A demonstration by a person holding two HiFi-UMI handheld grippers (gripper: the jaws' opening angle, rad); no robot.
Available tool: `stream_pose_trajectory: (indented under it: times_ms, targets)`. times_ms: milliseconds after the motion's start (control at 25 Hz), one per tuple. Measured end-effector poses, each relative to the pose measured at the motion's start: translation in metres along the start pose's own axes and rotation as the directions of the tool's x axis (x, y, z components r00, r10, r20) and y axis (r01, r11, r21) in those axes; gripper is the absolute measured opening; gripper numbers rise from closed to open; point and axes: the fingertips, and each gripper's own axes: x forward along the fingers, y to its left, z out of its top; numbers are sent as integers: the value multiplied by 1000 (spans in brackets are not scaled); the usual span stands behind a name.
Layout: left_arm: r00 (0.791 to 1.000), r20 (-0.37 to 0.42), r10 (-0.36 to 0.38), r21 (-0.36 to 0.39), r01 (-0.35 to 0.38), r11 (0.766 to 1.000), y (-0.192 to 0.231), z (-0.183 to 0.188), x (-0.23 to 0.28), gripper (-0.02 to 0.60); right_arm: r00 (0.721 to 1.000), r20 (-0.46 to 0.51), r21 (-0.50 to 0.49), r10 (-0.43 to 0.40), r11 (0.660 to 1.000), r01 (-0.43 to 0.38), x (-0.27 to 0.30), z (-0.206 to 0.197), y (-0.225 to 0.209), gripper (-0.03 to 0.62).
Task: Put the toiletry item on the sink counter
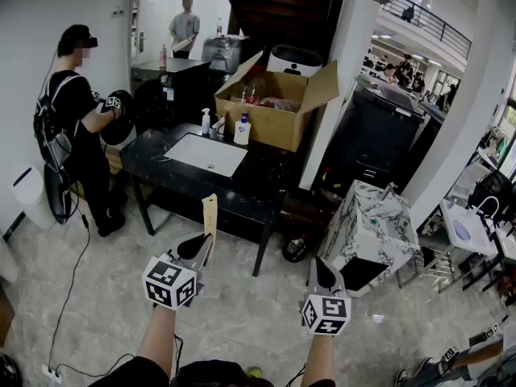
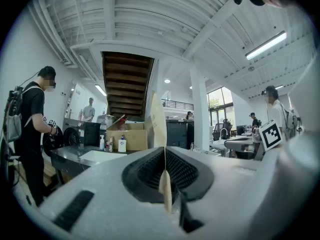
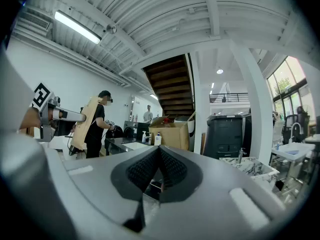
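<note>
The closed jaws of your left gripper (image 2: pixel 165 156) hide the lower end of the thin tan paper sachet (image 2: pixel 159 121), and its print is too small to read. The white pump bottle (image 1: pixel 242 130) and the smaller clear bottle (image 1: pixel 205 122) on the black sink counter (image 1: pixel 153 156) are too small for their labels to be read.

The black tabletop (image 1: pixel 153 158) carries a white basin (image 1: pixel 205 154), two pump bottles (image 1: pixel 242 130) just behind the basin, and a cardboard box (image 1: pixel 274 107) beyond its far right corner.

Grey left gripper (image 1: pixel 199 247), grey right gripper (image 1: pixel 322 271), black ribbed jaws, white marker cubes (image 1: pixel 169 282)
</note>
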Motion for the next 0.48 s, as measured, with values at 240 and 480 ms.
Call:
stream_pose_trajectory:
  times_ms: [240,480]
  targets:
    - [1000,6,3,-3,-3,1000,4,-1,-7,8,1000,4,-6,8,1000,-8,2,0,8,12]
    - [1000,8,-7,-8,7,1000,6,-2,-10,8,1000,7,-2,-1,1000,1,0,-1,13,12]
